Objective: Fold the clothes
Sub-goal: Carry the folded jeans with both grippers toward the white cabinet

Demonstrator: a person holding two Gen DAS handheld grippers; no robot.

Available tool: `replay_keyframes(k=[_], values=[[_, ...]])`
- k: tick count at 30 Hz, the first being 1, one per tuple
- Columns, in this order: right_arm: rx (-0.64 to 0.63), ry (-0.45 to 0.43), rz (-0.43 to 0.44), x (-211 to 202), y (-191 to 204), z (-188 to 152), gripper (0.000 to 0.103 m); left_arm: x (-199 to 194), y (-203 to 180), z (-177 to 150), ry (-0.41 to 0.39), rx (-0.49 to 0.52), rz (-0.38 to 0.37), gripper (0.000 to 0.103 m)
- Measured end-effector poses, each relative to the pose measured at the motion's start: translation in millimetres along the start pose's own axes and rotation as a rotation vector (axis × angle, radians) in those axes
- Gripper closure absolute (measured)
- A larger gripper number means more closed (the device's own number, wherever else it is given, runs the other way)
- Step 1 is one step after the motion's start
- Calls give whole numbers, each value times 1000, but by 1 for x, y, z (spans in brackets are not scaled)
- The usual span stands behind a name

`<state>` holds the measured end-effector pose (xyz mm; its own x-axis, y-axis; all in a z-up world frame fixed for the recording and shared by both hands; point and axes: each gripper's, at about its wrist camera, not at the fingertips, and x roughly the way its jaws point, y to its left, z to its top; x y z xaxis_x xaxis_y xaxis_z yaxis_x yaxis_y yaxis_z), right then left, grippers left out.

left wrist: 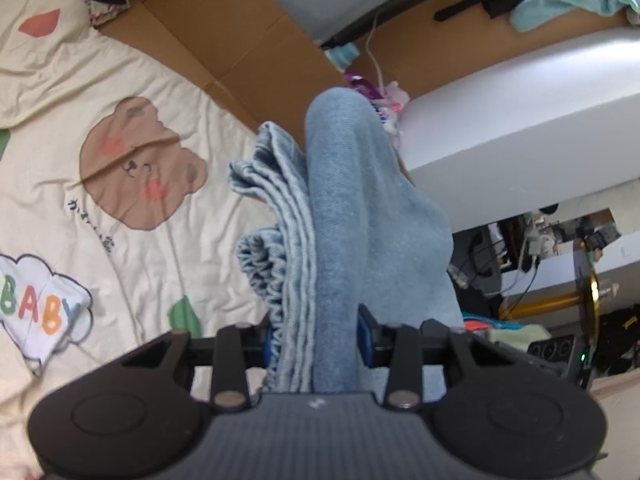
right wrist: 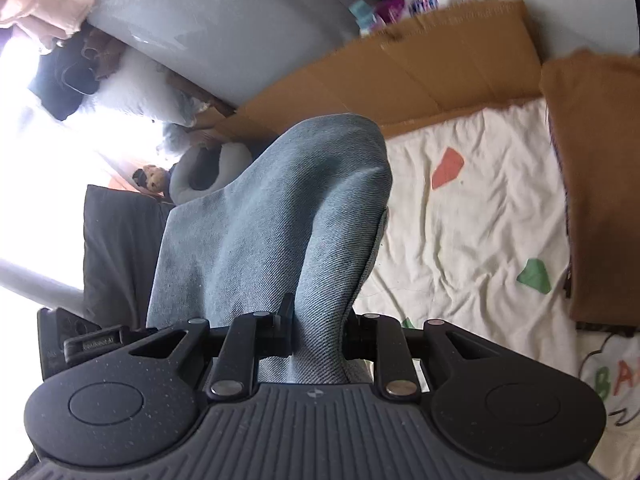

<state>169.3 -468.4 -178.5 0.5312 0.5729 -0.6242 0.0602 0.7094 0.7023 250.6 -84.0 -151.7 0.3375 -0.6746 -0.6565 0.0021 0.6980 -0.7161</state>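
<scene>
Denim fills the middle of both views: pale blue jeans point(left wrist: 344, 208), bunched thick and lifted clear of the quilt point(left wrist: 120, 216) below. The left gripper point(left wrist: 320, 344) is clamped on a stack of folded layers, with several hem edges and an elastic-gathered waistband showing on its left side and a smooth rounded fold rising in front of it. Its blue pads press the cloth from both sides.

The right gripper point(right wrist: 316, 328) is likewise clamped on the jeans point(right wrist: 280, 208), a narrower bundle pinched between its black fingers, the fabric humping up ahead of it and draping off to the left.

Under the jeans lies a cream quilt printed with a brown bear point(left wrist: 140, 164), a cloud reading BABY point(left wrist: 40, 308), and red and green shapes. Flattened cardboard point(left wrist: 224, 36) lines the far edge of the quilt. In the right wrist view, a brown cloth point(right wrist: 596, 184) lies on the quilt's right side, apart from the jeans, and a dark cushion point(right wrist: 116, 248) sits at left.
</scene>
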Motion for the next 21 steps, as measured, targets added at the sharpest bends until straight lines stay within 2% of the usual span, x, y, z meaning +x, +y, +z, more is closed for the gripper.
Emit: replay_keyframes(k=[8, 14, 21], values=[[-15, -46, 17, -88, 52, 28, 82, -48, -82, 0, -53, 33, -6, 63], [-36, -83, 31, -158, 86, 50, 82, -77, -147, 1, -51, 90, -22, 63], [-62, -155, 27, -231, 110, 68, 82, -92, -209, -5, -72, 135, -61, 63]])
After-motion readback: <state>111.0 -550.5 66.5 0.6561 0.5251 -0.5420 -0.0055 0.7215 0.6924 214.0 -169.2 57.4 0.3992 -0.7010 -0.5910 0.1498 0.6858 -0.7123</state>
